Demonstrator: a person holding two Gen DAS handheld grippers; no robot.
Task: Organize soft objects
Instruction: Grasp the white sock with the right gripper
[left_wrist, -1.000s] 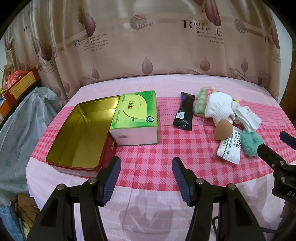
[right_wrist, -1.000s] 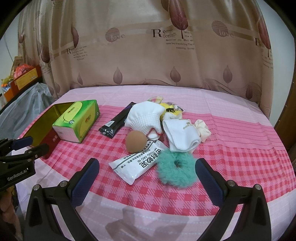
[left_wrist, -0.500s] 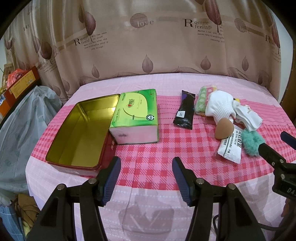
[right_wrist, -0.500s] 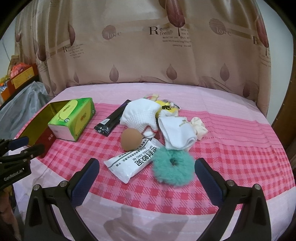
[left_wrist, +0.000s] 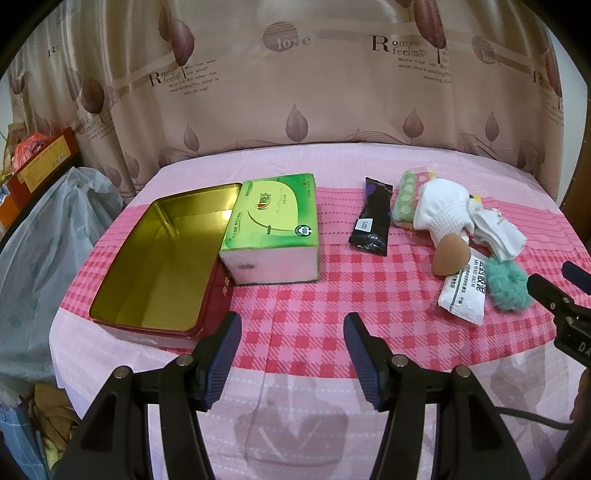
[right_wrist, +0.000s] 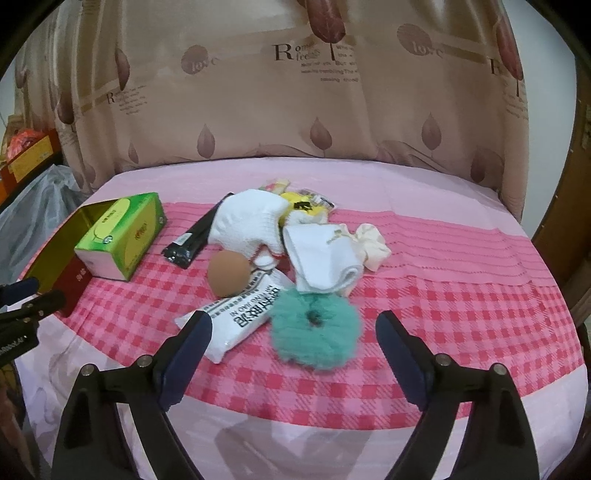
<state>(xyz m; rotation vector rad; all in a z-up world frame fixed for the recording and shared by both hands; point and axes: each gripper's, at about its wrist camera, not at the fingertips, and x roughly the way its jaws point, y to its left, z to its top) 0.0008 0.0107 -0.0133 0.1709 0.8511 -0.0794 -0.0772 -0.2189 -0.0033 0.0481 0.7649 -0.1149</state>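
The right gripper (right_wrist: 293, 334) hung over the pink checked cloth (right_wrist: 461, 314) with its jaws wide but closing, nothing pressed between them; the green scrunchie (right_wrist: 314, 328) lay between and just beyond the fingertips, touching a white packet (right_wrist: 240, 317) by the left jaw. The left gripper (left_wrist: 291, 332) stood open and empty, the gold tin (left_wrist: 155, 258) and green tissue box (left_wrist: 273, 229) ahead to its left.

There is one gold tin (left_wrist: 155, 254), one green tissue box (left_wrist: 273, 229), one black packet (left_wrist: 371, 221), one white packet (right_wrist: 240, 317), one brown sponge egg (right_wrist: 227, 273), one fluffy green hair tie (right_wrist: 314, 330), one cream hair tie (right_wrist: 373, 245), and one white glove (right_wrist: 251, 221).
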